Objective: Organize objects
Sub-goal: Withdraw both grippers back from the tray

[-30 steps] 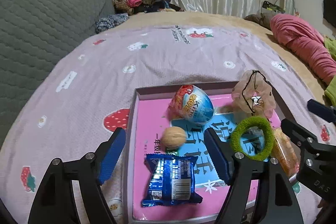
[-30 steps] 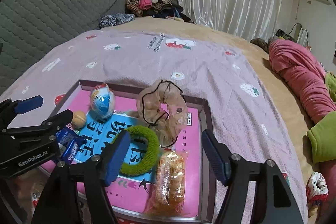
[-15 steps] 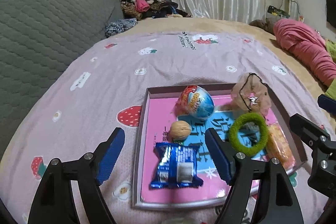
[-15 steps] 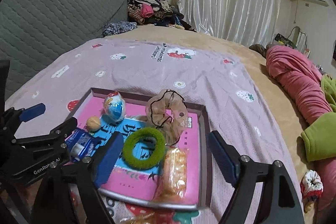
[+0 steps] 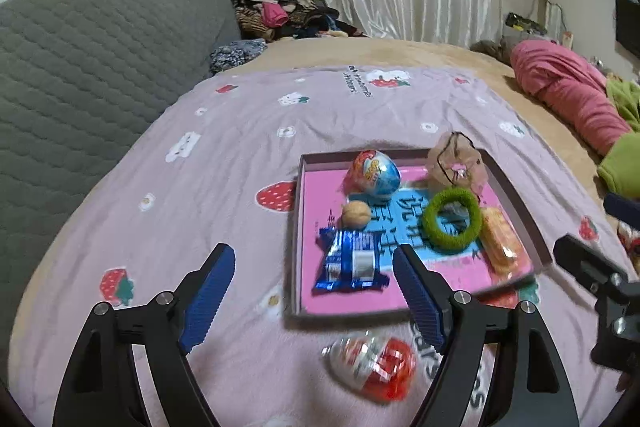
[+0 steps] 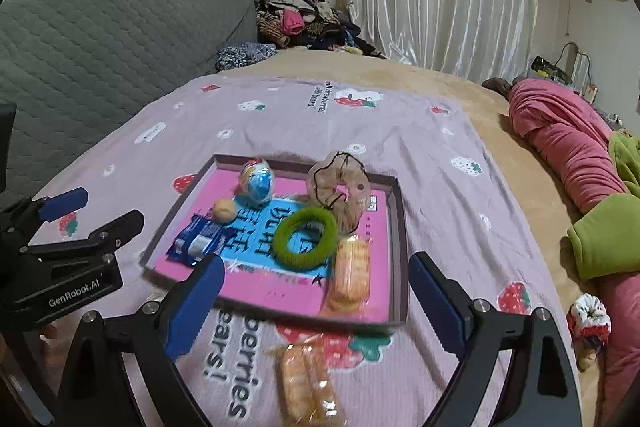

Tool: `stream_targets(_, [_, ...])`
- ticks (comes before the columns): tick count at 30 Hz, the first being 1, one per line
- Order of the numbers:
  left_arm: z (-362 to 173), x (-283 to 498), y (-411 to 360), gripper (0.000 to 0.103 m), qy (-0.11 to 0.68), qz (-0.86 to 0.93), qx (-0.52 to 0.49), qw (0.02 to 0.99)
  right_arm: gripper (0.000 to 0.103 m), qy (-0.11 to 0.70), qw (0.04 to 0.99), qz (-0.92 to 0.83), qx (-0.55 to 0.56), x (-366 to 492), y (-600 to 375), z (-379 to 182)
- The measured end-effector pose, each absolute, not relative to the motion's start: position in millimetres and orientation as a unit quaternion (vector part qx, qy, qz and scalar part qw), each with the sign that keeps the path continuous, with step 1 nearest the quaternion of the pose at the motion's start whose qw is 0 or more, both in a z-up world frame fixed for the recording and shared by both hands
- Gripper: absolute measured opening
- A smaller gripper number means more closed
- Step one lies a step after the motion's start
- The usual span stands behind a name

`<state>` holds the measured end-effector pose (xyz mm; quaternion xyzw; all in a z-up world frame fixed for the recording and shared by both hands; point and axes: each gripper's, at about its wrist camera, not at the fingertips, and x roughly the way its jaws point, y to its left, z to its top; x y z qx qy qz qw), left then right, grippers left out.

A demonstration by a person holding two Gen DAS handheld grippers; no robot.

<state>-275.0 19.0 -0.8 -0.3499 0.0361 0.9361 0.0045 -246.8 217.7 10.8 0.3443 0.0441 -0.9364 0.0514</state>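
One shallow tray [image 6: 400,227] on the lilac blanket [image 5: 240,155] holds two scrunchies, one foil egg [image 5: 376,173], one biscuit packet [image 5: 352,265], one bread pack [image 6: 352,267], one walnut [image 5: 356,214]. Left gripper [image 5: 312,291] and right gripper [image 6: 316,299], just opening, gape empty near the tray.

1. The tray [image 6: 394,227] lies on the lilac blanket [image 6: 440,195].
2. Inside the tray: green hair tie [image 6: 306,239], beige scrunchie [image 6: 340,187], blue packet [image 6: 198,239].
3. Just outside the tray's near rim lies a wrapped pastry [image 6: 306,385], between the right gripper [image 6: 316,303]'s wide-apart, empty jaws, which have just been opening.
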Motion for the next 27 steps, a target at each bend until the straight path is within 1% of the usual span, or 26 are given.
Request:
stream_targets(3, [9.1, -261.2, 14.3, 0.083, 0.030, 0.937, -0.349, 0.003, 0.094, 0.046, 0.047, -0.938, 0.340, -234.5, 216.6, 21.1])
stream_targets(7, [23.2, -242.1, 8.2, 0.083, 0.018, 0.939, -0.345, 0.009, 0.100, 0.043, 0.042, -0.941, 0.332, -219.0, 216.7, 38.8])
stream_targets(16, [47.7, -202.8, 3.8, 0.083, 0.013, 0.941, -0.337, 0.018, 0.100, 0.029, 0.049, -0.945, 0.321, -187.1, 217.2, 61.6])
stream_targets(27, [82.5, -160.0, -2.9, 0.083, 0.009, 0.948, -0.319, 0.014, 0.101, 0.029, 0.071, -0.947, 0.312, -142.1, 209.2, 89.7])
